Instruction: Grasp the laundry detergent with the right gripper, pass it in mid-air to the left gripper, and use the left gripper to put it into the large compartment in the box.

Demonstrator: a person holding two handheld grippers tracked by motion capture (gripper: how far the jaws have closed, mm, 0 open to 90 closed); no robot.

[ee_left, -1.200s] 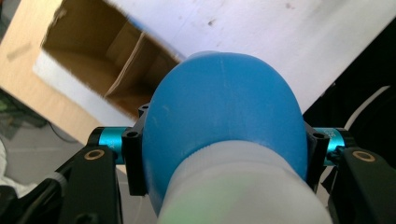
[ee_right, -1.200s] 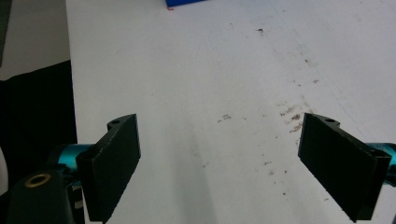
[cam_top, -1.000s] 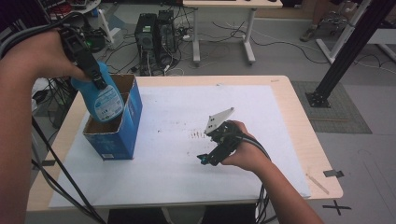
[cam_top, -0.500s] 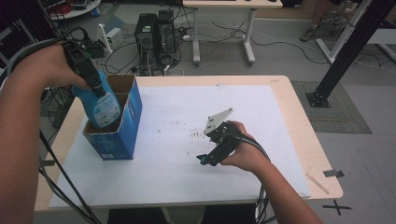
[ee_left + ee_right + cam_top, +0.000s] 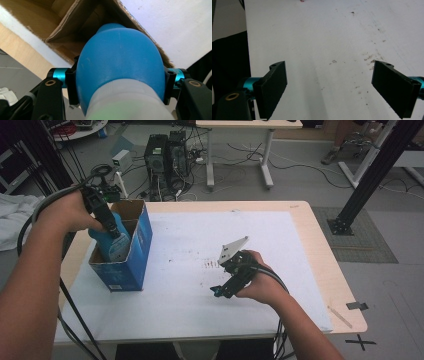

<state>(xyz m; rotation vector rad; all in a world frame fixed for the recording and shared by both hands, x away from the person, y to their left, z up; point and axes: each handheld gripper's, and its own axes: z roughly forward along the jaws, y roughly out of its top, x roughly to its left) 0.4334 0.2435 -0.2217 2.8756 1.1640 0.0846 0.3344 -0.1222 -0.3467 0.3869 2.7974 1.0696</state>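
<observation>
Left gripper [image 5: 120,85] clamps a rounded blue bottle [image 5: 120,67] over the box [image 5: 135,255]; right gripper [image 5: 337,90] gapes above the stained white counter [image 5: 190,295].

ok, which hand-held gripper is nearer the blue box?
Left. The left hand-held gripper sits over the blue box, clamped on a blue bottle. The right hand-held gripper rests open on the white sheet, well clear.

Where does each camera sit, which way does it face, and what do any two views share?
High view: above the person's side, looking forward and down at the table; both forearms enter from below.
Left gripper view: rides the left hand-held gripper, facing the blue bottle over the cardboard box.
Right gripper view: rides the right hand-held gripper, facing white paper.
Shared: bottle and box also show in the high view.
</observation>
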